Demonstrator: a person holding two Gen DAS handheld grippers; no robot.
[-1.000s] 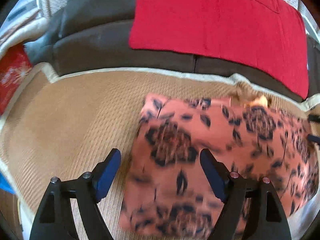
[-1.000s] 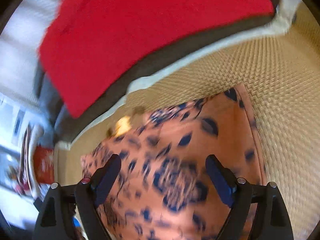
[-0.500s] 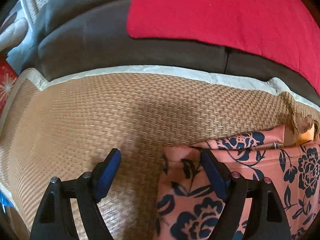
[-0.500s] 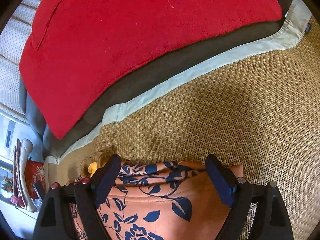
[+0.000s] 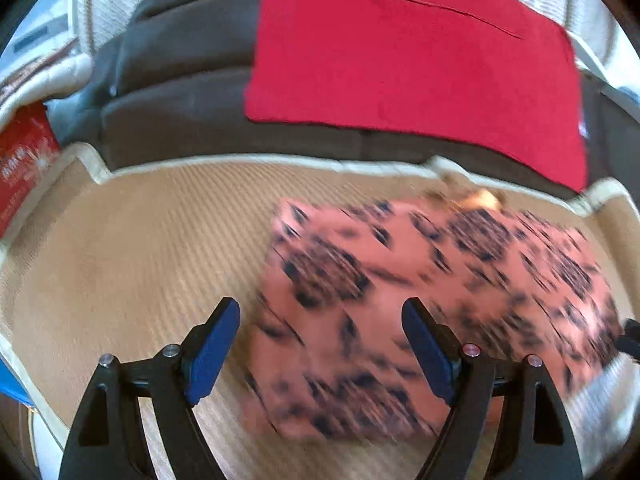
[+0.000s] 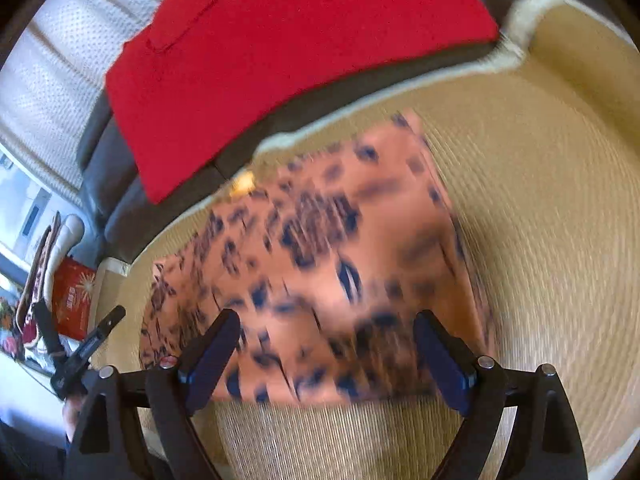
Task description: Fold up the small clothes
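A salmon-orange garment with dark floral print (image 5: 420,292) lies folded flat on the woven straw mat (image 5: 132,248); it also shows in the right wrist view (image 6: 320,264). My left gripper (image 5: 320,344) is open and empty, raised above the garment's left part. My right gripper (image 6: 326,356) is open and empty, raised above the garment's near edge. Both views are motion-blurred. The left gripper's body (image 6: 86,354) shows at the left edge of the right wrist view.
A dark sofa back (image 5: 180,92) with a red cloth (image 5: 412,56) draped on it runs behind the mat. A red box (image 5: 20,160) stands at far left. The mat's pale border (image 6: 512,52) curves at the right.
Both grippers have pulled back and up from the garment's far edge; more of the folded garment now shows than half a second ago. Both stay open.
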